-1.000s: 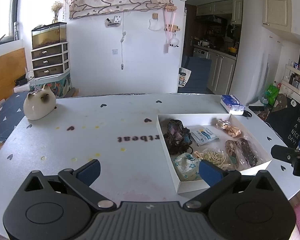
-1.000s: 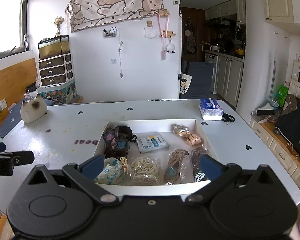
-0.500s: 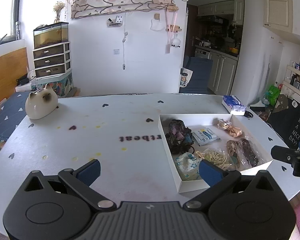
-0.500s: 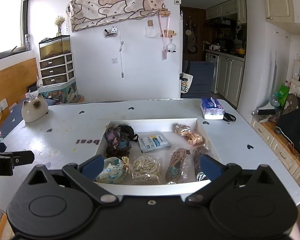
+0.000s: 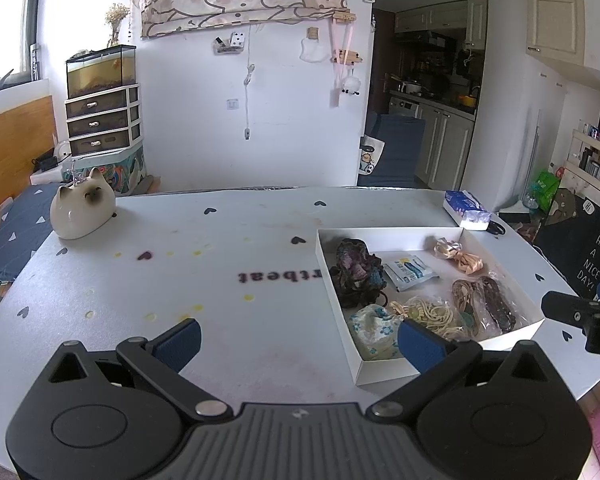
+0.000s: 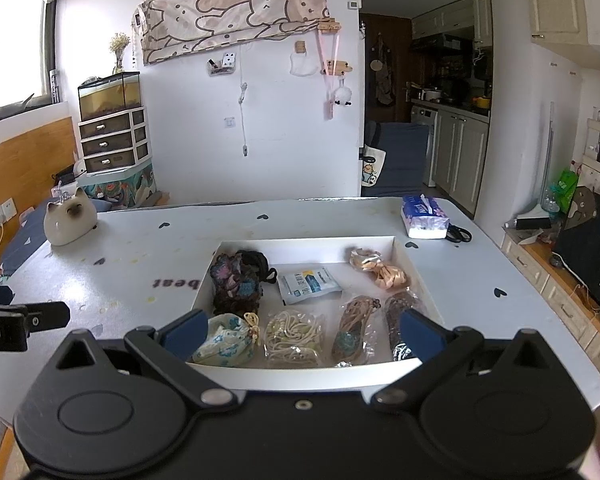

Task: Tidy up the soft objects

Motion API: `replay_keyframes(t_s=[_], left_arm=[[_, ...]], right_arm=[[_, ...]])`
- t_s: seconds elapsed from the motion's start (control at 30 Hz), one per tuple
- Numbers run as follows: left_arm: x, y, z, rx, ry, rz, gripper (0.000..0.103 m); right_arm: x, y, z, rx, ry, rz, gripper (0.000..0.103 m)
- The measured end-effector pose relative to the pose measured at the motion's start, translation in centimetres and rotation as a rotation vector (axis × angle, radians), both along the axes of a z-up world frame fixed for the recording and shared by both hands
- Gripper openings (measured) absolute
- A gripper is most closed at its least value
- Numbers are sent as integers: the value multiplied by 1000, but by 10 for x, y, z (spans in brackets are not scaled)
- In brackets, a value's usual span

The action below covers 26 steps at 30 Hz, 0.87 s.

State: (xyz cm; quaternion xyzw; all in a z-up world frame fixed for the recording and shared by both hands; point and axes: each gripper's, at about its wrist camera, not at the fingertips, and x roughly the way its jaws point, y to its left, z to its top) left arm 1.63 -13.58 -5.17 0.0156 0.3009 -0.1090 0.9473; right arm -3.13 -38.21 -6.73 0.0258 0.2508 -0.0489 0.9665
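Two hand-held grippers above a white table [image 5: 228, 280] printed with small dark hearts. The left gripper [image 5: 298, 338] hovers over the bare table surface with its jaws wide apart and nothing between them; its right blue pad overlaps the near left corner of the box in this view. The right gripper [image 6: 302, 332] hovers at the near edge of the box, jaws likewise wide apart and empty.

A shallow white box [image 6: 308, 374] lies on the right half of the table and holds all the soft objects. In the right wrist view, the back row, left to right: a dark multicoloured fabric bundle [image 6: 238, 280] against the left wall, a white and blue sachet [image 6: 309, 283] lying flat in the middle, and a peach ribbon bow [image 6: 382, 271] near the right wall. Front row, left to right: a floral drawstring pouch [image 6: 226, 342] in the near left corner, a clear bag of cream cord [image 6: 294, 338] just beside it, a clear bag with a brown braided cord [image 6: 352, 330], and a clear bag with a dark beaded strand [image 6: 398, 320] next to the right wall.

Outside the box: a ceramic cat figure [image 5: 82, 210] stands at the far left corner of the table, well apart from the box; a tissue pack [image 6: 424, 216] rests near the far right edge, with black scissors [image 6: 458, 234] touching its right side. Part of the word "beat" is printed on the table left of the box.
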Motion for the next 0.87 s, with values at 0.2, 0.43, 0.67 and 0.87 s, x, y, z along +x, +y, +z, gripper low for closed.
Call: replay_keyframes(t_s=[0.2,0.43,0.67,0.87], left_arm=[[0,0,0,0,0,0,103],[0,0,0,0,0,0,103],[-2,1,-1,2,0,4,103],[-3,0,-2,1,-1,4,103]], right_arm=[[0,0,0,0,0,0,103],[0,0,0,1,1,0,103],[0,0,0,1,0,3,103],[-1,0,0,2,0,3,103]])
